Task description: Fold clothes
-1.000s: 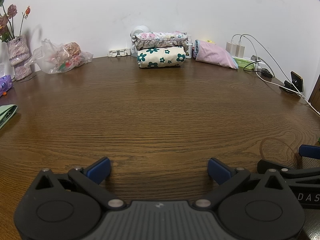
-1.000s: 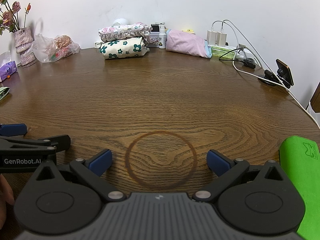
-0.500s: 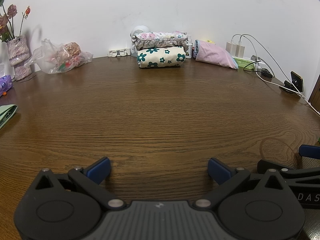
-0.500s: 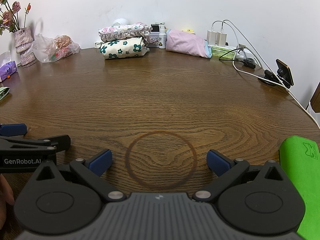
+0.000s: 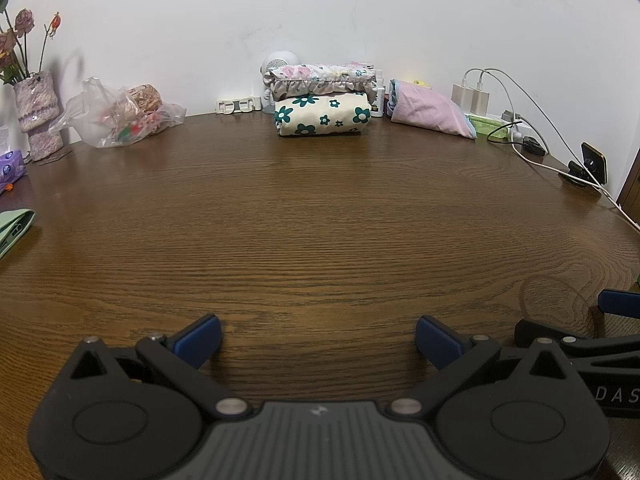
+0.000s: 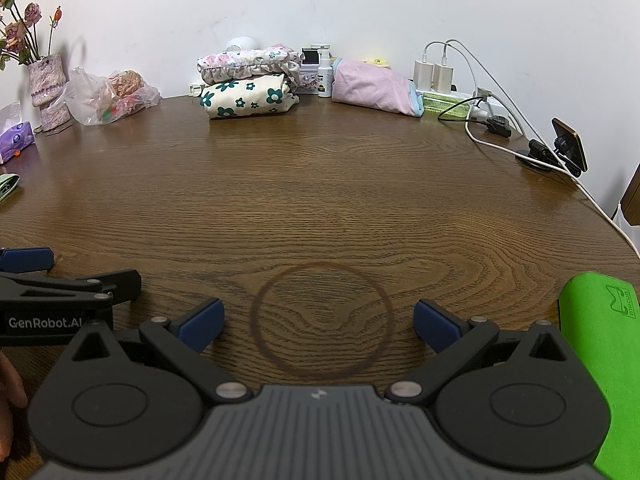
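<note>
Two folded garments are stacked at the far edge of the brown wooden table [image 5: 320, 220]: a cream one with green flowers [image 5: 323, 119] under a pale ruffled floral one [image 5: 322, 79]. The right wrist view shows the same cream garment [image 6: 246, 101] and ruffled one [image 6: 248, 65]. A folded pink garment [image 5: 430, 109] [image 6: 374, 87] lies to their right. My left gripper [image 5: 318, 338] rests open near the front edge, nothing between its blue fingertips. My right gripper [image 6: 316, 322] is open too, over a dark ring stain [image 6: 322, 322], empty. Each gripper shows at the edge of the other's view.
A vase of dried flowers [image 5: 34, 114] and a plastic bag [image 5: 120, 116] stand at the back left. Chargers and cables [image 6: 480, 100] and a phone on a stand [image 6: 568, 144] crowd the back right. A bright green cloth [image 6: 604, 356] lies at the right edge, a pale green item [image 5: 14, 226] at the left.
</note>
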`<state>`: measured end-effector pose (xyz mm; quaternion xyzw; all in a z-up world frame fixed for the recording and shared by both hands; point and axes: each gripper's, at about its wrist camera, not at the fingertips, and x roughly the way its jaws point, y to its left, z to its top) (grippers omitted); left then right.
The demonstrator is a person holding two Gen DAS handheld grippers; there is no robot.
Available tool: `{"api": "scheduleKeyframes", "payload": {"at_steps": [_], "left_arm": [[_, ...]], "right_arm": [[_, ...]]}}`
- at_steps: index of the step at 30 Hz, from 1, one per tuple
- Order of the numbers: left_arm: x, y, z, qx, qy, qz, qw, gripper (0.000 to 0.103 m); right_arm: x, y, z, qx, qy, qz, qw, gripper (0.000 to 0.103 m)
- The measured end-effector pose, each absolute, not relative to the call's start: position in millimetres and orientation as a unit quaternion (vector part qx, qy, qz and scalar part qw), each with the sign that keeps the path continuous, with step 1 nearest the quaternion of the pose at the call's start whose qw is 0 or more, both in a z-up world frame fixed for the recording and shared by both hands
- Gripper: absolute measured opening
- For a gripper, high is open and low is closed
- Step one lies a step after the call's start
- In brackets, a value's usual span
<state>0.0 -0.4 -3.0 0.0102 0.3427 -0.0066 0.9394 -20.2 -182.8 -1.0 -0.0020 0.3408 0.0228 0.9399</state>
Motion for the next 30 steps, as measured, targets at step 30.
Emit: {"api": "scheduleKeyframes", "payload": {"at_steps": [30], "left_arm": [[1.8,1.4,-0.7,0.008,0.343,0.001,0.939,0.103]], "right_arm": [[-16.8,-180.8,-1.2,-0.003,0.341,0.024,0.94,0.103]]}}
